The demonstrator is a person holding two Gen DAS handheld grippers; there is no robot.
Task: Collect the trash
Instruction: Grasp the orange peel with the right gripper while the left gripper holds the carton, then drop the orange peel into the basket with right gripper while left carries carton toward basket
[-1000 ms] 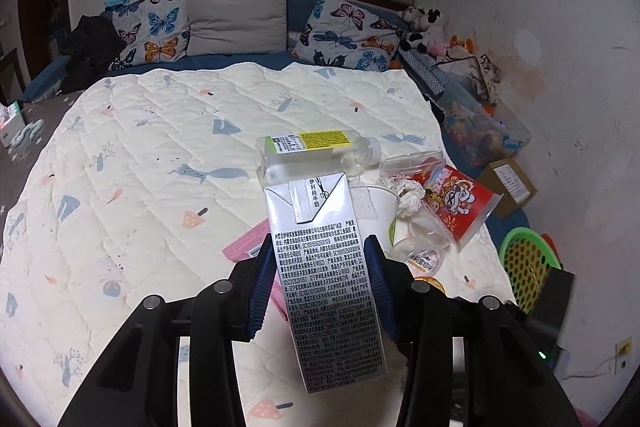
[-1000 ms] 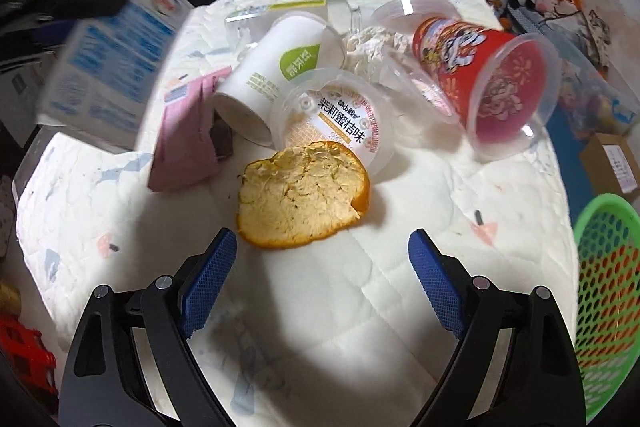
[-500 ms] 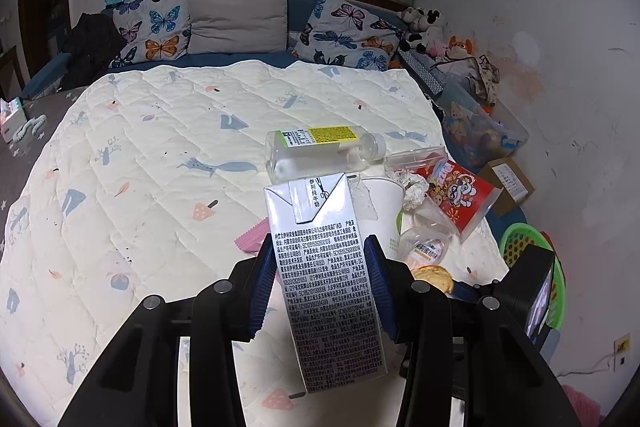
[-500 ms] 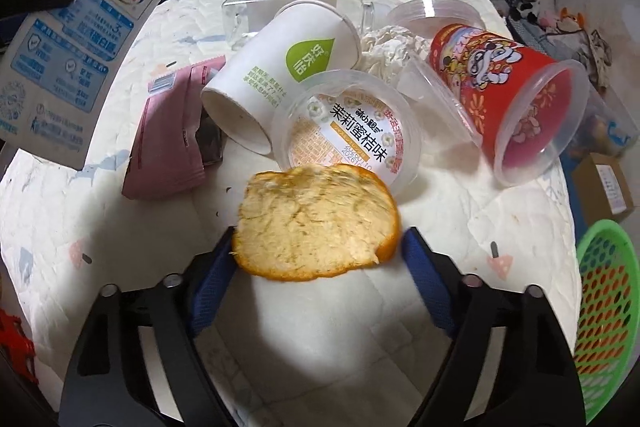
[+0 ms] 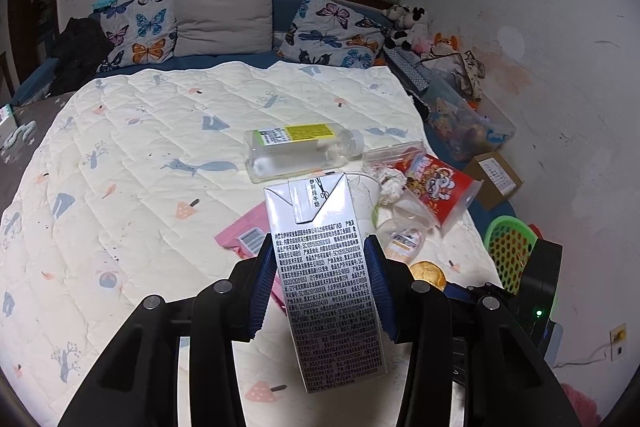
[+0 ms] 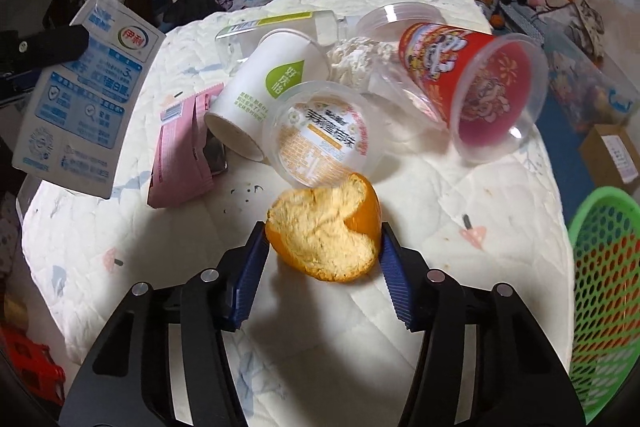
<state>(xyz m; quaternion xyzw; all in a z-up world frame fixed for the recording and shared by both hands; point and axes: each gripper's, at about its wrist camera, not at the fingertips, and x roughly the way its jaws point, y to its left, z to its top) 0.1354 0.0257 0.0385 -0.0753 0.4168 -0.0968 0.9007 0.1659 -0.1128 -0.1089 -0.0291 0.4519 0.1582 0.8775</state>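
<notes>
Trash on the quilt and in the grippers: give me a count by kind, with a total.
Cartons: 1, milk carton
Bottles: 1, clear bottle
Cups and tubs: 3, white paper cup, clear jelly cup, red tub
Loose lids: 1, clear lid
Peels: 1, orange peel
Wrappers: 1, pink wrapper
Tissues: 1, crumpled tissue
Total: 9
</notes>
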